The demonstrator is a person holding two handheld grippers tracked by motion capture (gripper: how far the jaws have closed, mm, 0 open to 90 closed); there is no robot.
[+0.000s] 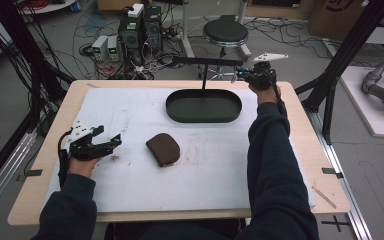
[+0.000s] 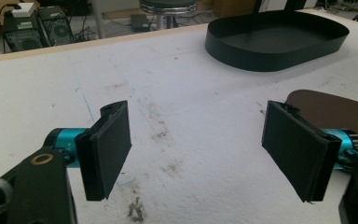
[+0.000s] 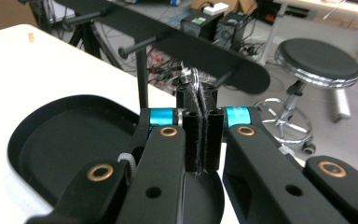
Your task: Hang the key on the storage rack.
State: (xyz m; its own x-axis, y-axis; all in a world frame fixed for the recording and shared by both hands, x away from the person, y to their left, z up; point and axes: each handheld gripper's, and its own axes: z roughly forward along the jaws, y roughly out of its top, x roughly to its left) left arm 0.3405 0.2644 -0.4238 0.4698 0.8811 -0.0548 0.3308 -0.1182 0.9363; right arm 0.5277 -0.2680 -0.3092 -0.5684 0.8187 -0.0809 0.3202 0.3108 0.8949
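My right gripper [image 1: 237, 75] is raised past the far right of the table, beside the end of a black hanger bar [image 1: 207, 61] that stands on a post in the black oval tray [image 1: 202, 119]. In the right gripper view the jaws [image 3: 196, 93] are shut, and a thin silvery strand [image 3: 192, 78] sticks out at the tips, just under a peg of the bar [image 3: 191, 51]. What the strand belongs to I cannot tell. My left gripper [image 1: 111, 140] rests low at the left on the white mat, open with nothing between its pads [image 2: 198, 140]. A brown pouch [image 1: 163, 149] lies to its right.
A white mat [image 1: 130, 110] covers most of the wooden table. Beyond the far edge stand a round stool [image 1: 225, 32], computer boxes [image 1: 140, 27] and loose cables on the floor. Black frame posts rise at both sides of the table.
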